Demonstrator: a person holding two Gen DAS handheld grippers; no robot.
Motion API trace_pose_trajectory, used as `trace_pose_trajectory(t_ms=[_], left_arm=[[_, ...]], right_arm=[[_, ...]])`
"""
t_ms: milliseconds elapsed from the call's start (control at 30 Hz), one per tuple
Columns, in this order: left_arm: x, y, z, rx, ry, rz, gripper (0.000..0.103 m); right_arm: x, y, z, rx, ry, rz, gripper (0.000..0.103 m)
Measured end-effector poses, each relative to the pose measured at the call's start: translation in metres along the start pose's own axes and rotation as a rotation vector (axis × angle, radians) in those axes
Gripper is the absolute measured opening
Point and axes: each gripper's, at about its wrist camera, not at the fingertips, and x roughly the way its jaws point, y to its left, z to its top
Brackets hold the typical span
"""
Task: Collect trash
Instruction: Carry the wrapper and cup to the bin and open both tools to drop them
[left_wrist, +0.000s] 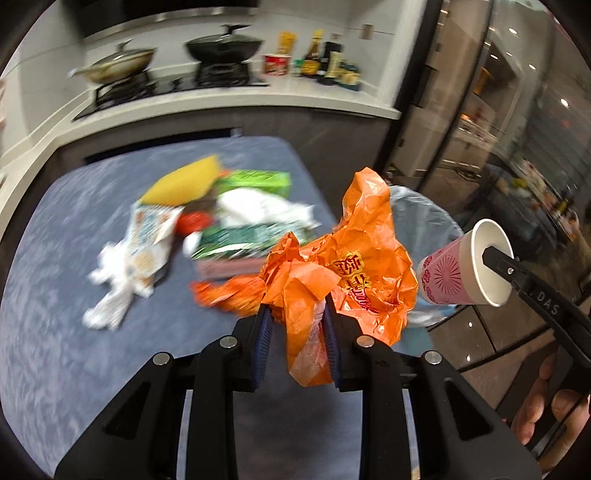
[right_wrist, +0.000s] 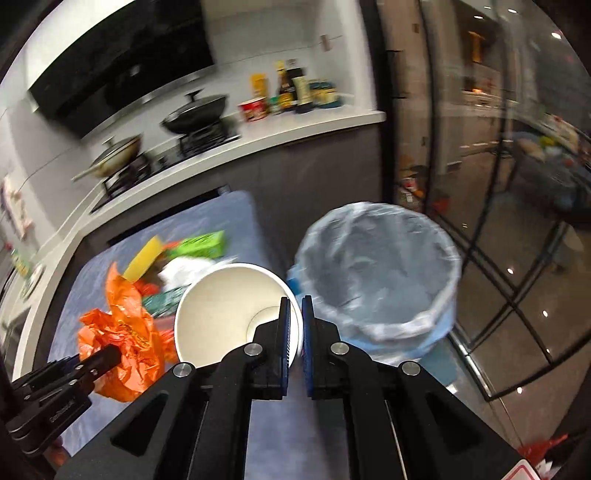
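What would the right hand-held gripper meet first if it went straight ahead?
Probably the lined bin: beyond the right hand-held gripper and its paper cup, the bin's near rim lies just ahead, though depth is unclear.

Two woks (left_wrist: 221, 48), one cup (left_wrist: 461, 269), one bin (right_wrist: 380, 273), perhaps five bottles (left_wrist: 325, 59)

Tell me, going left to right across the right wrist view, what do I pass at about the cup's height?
Orange plastic bag held by the left hand-held gripper → white paper cup pinched at its rim by the right hand-held gripper → lined trash bin.
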Motion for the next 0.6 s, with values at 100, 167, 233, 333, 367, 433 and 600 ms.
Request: trace_pose_trajectory(t_ms=[100,167,233,333,367,433,600], left_arm=[[0.019,-0.037,0.021,0.071,-0.016,-0.040,0.025],[0.038,-0.061,0.035,0.114,-0.012,-0.059,0.025],[0.054,-0.079,0.046,0.138,-0.010,-0.080,0.025],[0.085,-0.101,0.062,0.141,0.019,-0.118,0.025],[0.098,-0.108,0.067,0.143,0.035,-0.125,0.025],[0.117,-0.120,0.073,0.147,0.054,-0.123,0.025],[0.156,-0.146,0.078,0.168,0.100,-0.108,0.025]], right_arm=[[0.006,-0.032,0.012,0.033,-0.025,-0.074,0.006],[0.015,-0.054,0.020,0.052,-0.034,-0.118,0.006],[0.024,-0.070,0.027,0.073,-0.036,-0.141,0.006],[0.040,-0.091,0.035,0.103,-0.030,-0.167,0.006],[0.046,-0.097,0.037,0.109,-0.025,-0.173,0.006],[0.058,-0.102,0.039,0.110,-0.013,-0.184,0.006],[0.087,-0.112,0.042,0.119,0.019,-0.201,0.006]])
